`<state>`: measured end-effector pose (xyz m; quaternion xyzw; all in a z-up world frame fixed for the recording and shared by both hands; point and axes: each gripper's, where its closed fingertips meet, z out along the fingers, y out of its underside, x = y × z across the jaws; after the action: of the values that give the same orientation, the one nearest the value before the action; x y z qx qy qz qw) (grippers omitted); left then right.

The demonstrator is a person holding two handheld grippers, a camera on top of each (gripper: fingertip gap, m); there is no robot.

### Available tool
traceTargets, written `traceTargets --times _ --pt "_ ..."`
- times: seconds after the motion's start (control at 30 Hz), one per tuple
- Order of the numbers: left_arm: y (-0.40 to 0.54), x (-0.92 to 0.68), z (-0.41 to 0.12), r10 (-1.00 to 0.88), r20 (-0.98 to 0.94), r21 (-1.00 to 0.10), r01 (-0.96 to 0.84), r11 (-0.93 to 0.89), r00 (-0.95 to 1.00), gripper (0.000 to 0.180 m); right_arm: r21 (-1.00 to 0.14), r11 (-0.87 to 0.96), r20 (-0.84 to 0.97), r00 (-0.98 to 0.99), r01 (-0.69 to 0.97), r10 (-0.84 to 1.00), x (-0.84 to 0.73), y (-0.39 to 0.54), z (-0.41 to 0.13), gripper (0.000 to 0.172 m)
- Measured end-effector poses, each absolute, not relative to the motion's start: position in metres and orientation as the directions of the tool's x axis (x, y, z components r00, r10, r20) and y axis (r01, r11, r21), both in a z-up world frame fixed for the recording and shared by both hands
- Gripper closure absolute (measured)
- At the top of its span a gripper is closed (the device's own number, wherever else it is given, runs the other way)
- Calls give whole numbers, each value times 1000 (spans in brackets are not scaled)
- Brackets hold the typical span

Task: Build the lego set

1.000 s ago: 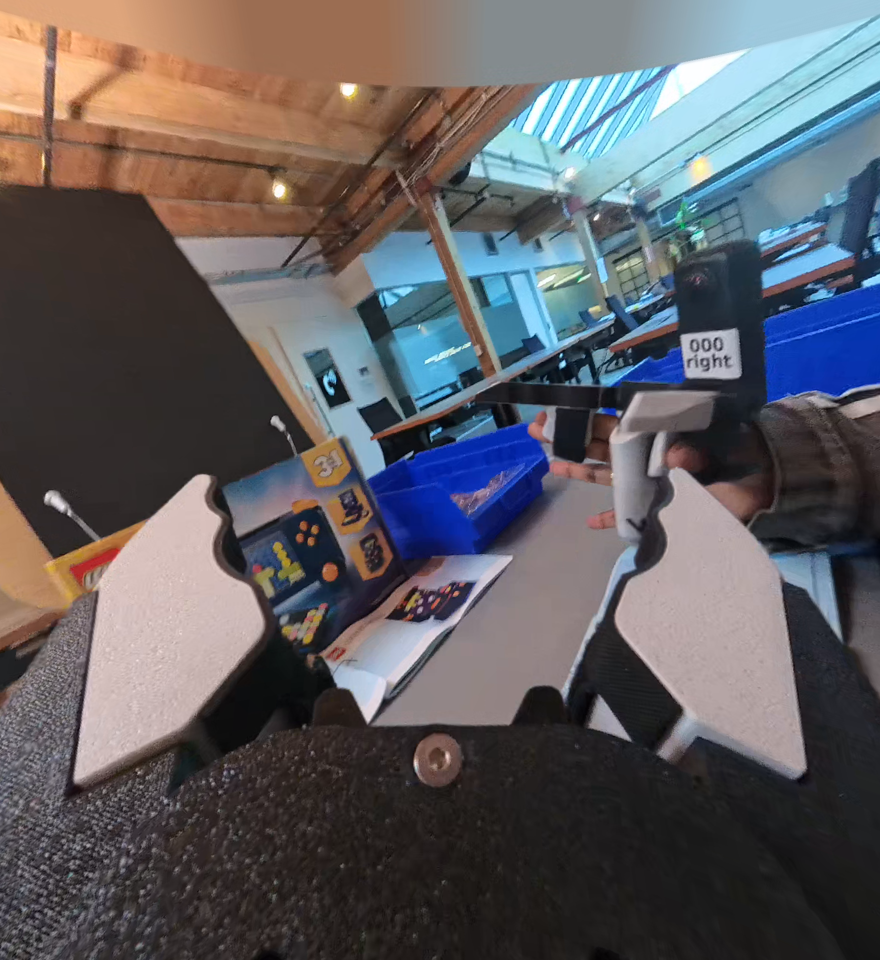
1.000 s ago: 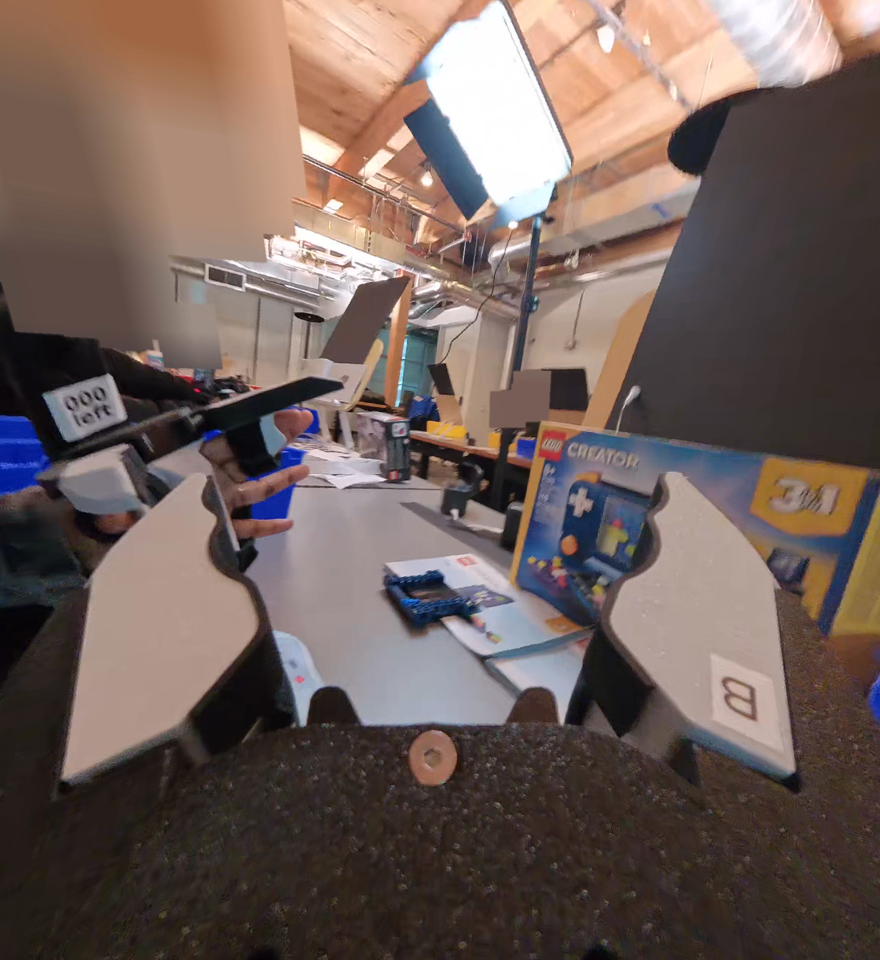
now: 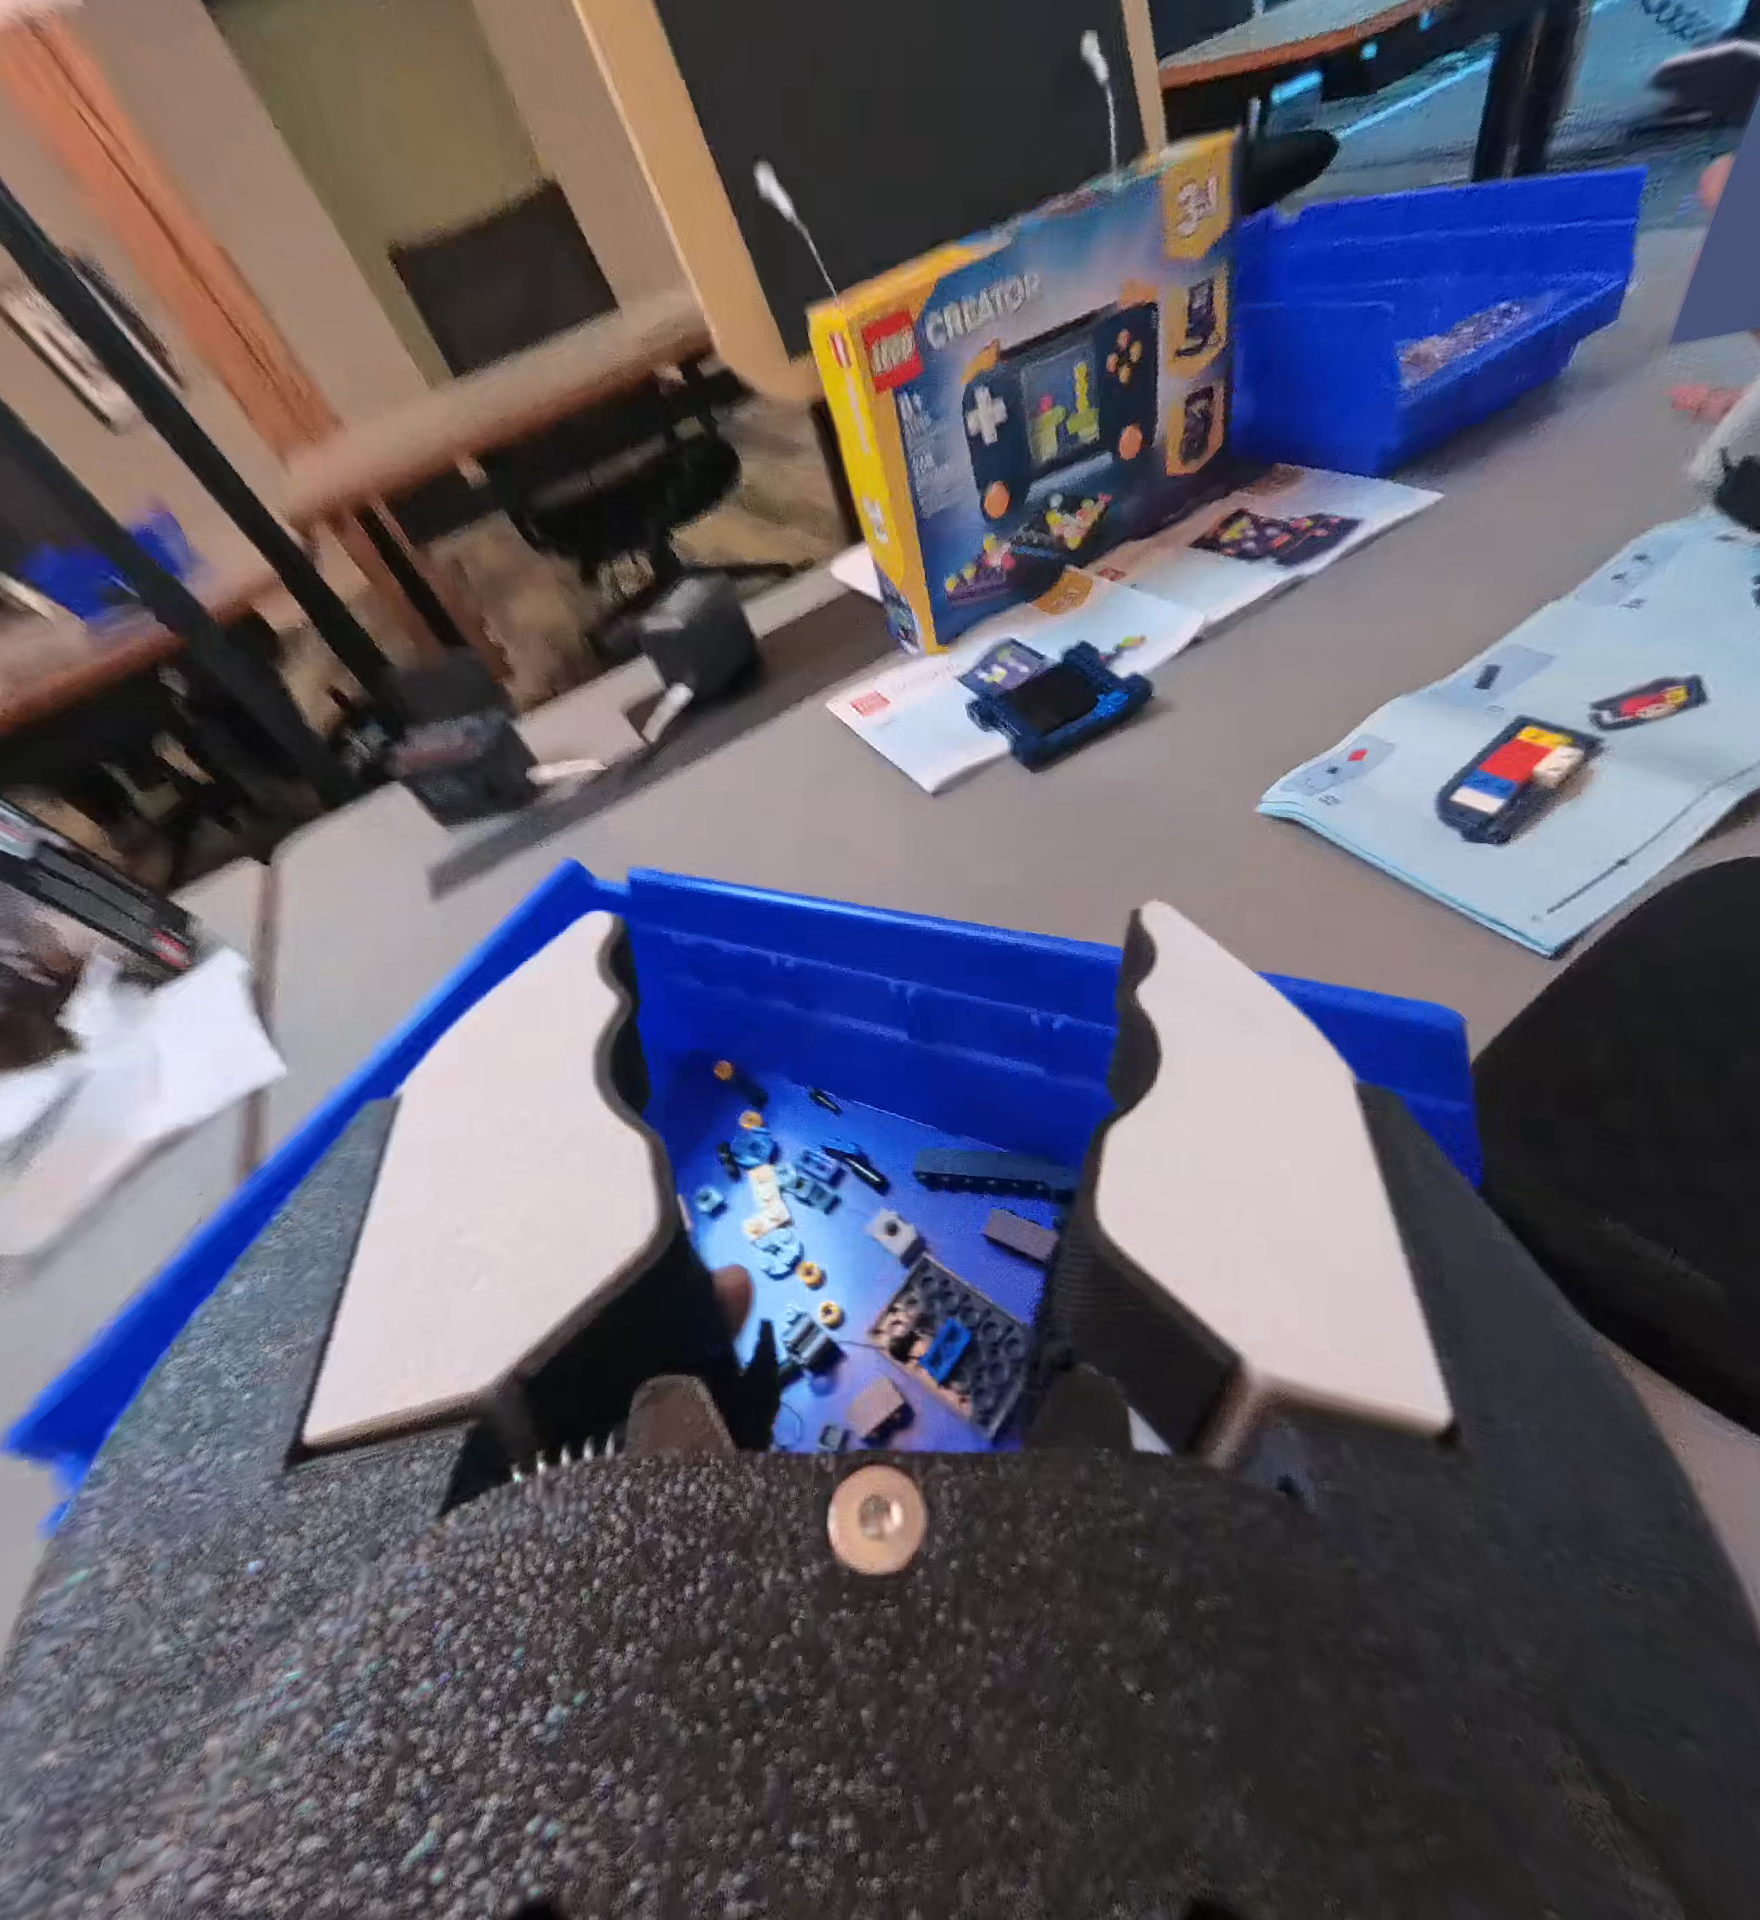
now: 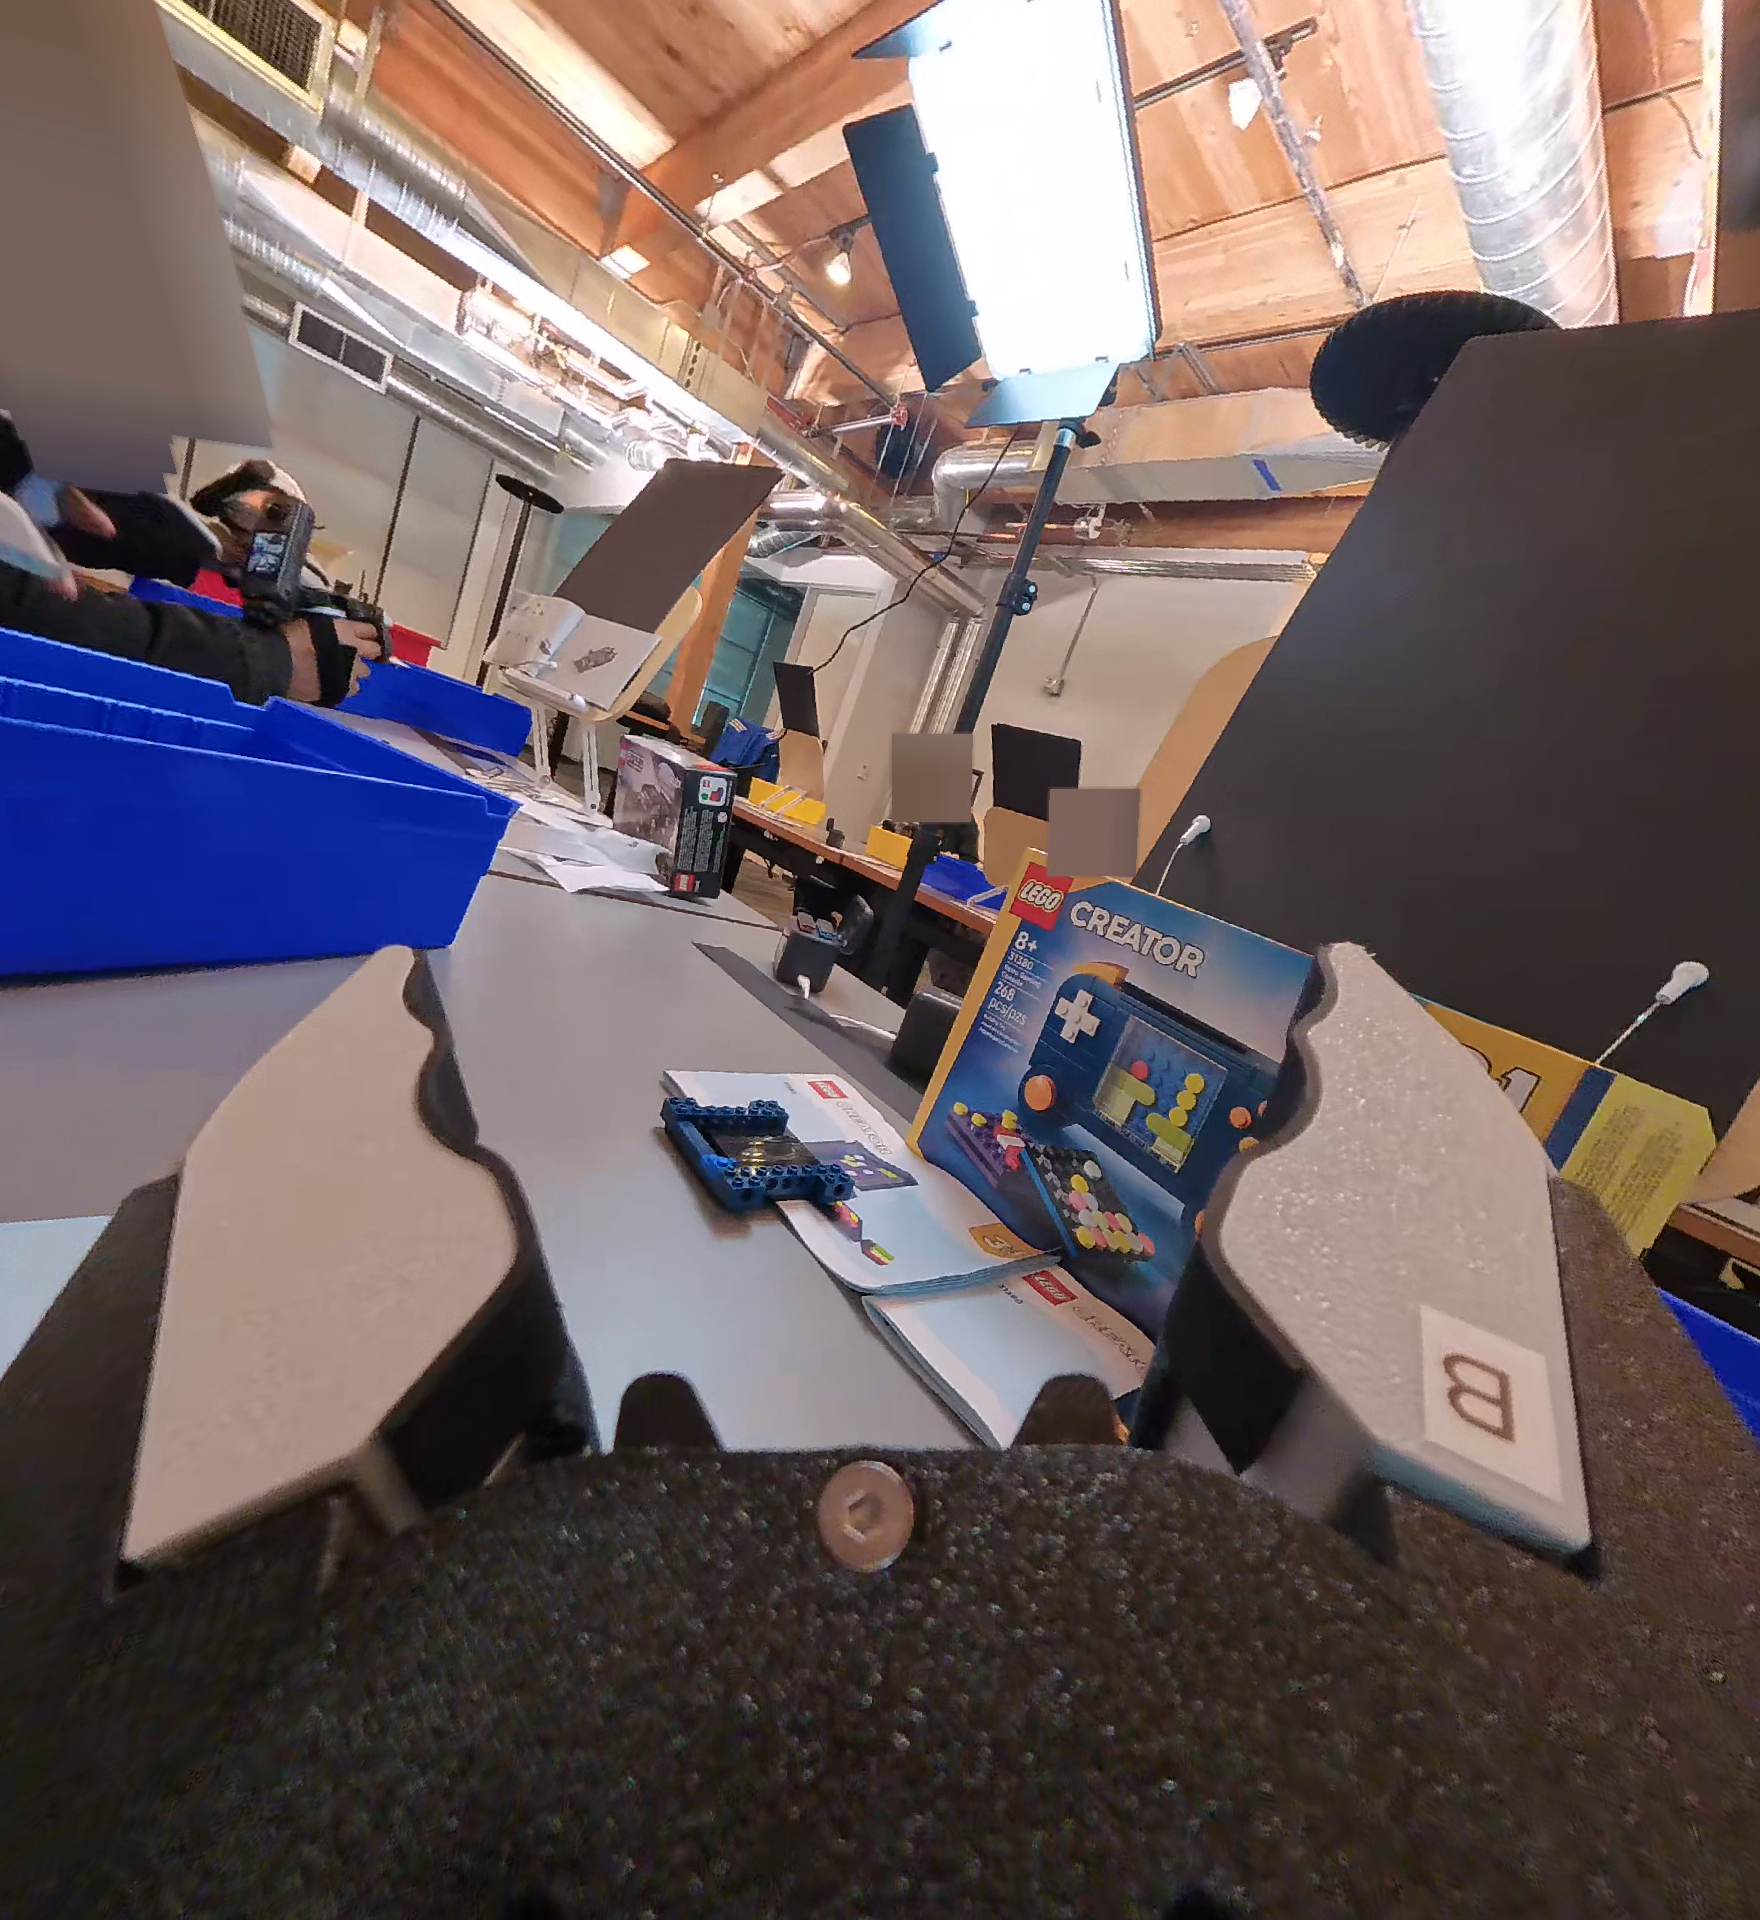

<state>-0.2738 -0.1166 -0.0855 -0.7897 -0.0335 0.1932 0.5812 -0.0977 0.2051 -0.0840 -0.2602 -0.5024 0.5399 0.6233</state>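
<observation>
My left gripper point(image 3: 876, 925) hangs open over a blue bin point(image 3: 855, 997), with nothing between its fingers. Several small loose bricks point(image 3: 803, 1184) and a dark studded plate point(image 3: 959, 1340) lie on the bin's floor below the jaws. My right gripper point(image 4: 871, 961) is open and empty, low over the grey table point(image 4: 585, 1039). Ahead of it a blue brick frame point(image 4: 756, 1148) lies on a booklet point(image 4: 855, 1195), with a toy box point(image 4: 1125, 1070) standing behind. The frame point(image 3: 1058, 701) and box point(image 3: 1042, 384) also show in the left wrist view.
A light blue open booklet point(image 3: 1634, 665) carries a small multicoloured brick build point(image 3: 1510, 774). A second blue bin point(image 3: 1427, 312) stands beside the box. A black rounded object point(image 3: 1665, 1143) sits right of the near bin. Blue bins point(image 4: 180, 852) and a sleeved arm point(image 4: 128, 623) are at the left.
My left gripper has swung down from facing across the room to above the blue bin, and its jaws have narrowed on air. My right gripper stays wide open and has shifted slightly.
</observation>
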Motion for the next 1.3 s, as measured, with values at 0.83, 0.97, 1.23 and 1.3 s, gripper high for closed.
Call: traceTargets --times 0.83,0.97,1.23,1.3 --pt "-91 -285 -244 151 46 -573 150 -806 987 130 -869 283 361 -128 -407 924 -101 200 -89 27" --pt "-85 -300 -191 245 -35 -801 119 -587 969 131 -865 275 358 -134 -419 924 -99 199 -86 27" --pt "-134 -218 27 -362 229 -588 424 688 904 131 -861 255 350 -151 -439 924 -96 196 -82 29" --pt "-130 -203 36 -450 210 -507 490 709 868 131 -859 253 352 -154 -444 923 -94 195 -81 29"
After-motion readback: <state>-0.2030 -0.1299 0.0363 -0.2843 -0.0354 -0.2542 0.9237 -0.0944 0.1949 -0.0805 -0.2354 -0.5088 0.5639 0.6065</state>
